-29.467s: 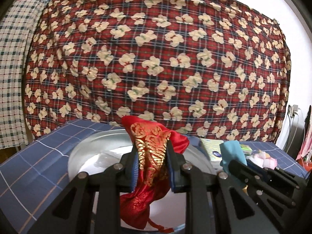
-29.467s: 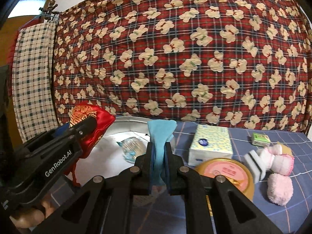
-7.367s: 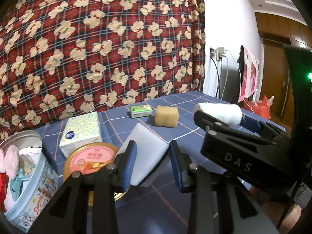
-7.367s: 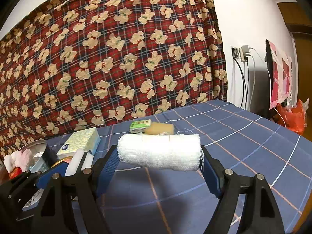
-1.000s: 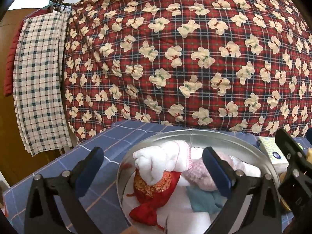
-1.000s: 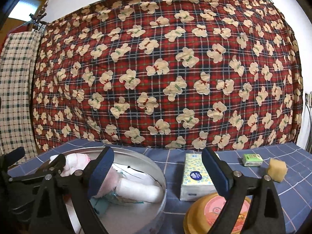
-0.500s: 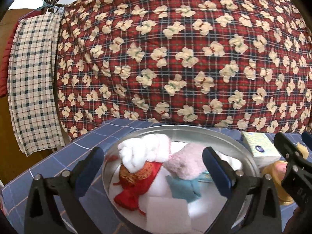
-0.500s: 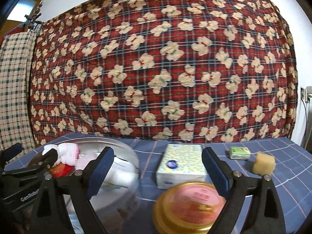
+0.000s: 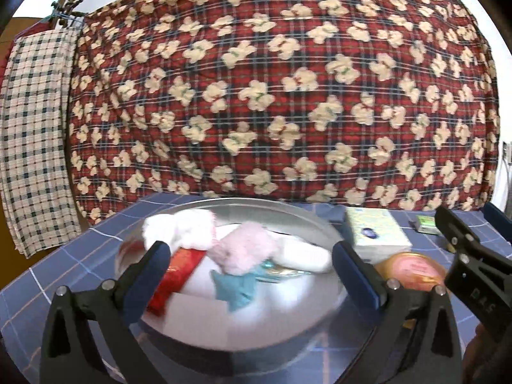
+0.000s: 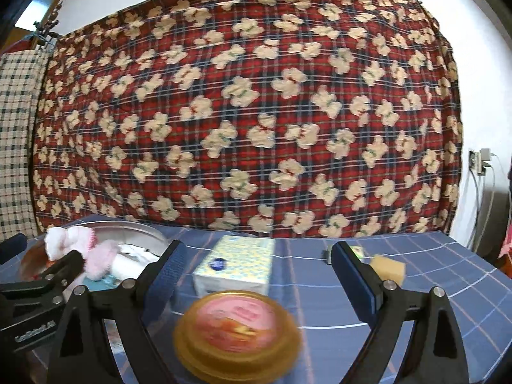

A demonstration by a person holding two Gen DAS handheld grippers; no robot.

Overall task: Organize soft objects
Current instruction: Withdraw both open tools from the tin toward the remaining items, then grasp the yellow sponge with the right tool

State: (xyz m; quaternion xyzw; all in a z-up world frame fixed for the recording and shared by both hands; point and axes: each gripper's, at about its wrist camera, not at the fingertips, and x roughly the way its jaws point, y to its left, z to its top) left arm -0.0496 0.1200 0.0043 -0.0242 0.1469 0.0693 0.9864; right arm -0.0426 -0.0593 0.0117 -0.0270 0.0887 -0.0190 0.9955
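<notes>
I see my left tool [image 9: 249, 256] with its blue-padded jaws spread wide and nothing between them, poised over the round silver metal tin [image 9: 288, 206] that stands on the blue checked surface [image 9: 64, 256]. Inside the tin lie the soft items: a white fluffy sock with pink trim [image 9: 179, 227] at the back left, a pale pink fuzzy sock [image 9: 244, 249] at the centre, a red and gold embroidered pouch [image 9: 174, 275] to the left, a folded light-blue cloth [image 9: 235, 284] in front of the pink sock, and a white gauze roll [image 9: 304, 257] to the right; motion blur prevents finer detail. My right tool [image 10: 256, 262] is likewise spread wide and empty, held above the round gold-rimmed lid with a pink printed face [image 10: 236, 326], which rests on the surface apart from the tin. Just behind the lid sits a yellow and white patterned tissue pack [image 10: 236, 262]. Further right, partly behind the right finger, a tan sponge block [image 10: 388, 267] lies beside a small green box [image 10: 358, 250]. A red plaid quilt with cream bear motifs [image 10: 256, 112] hangs behind the surface
</notes>
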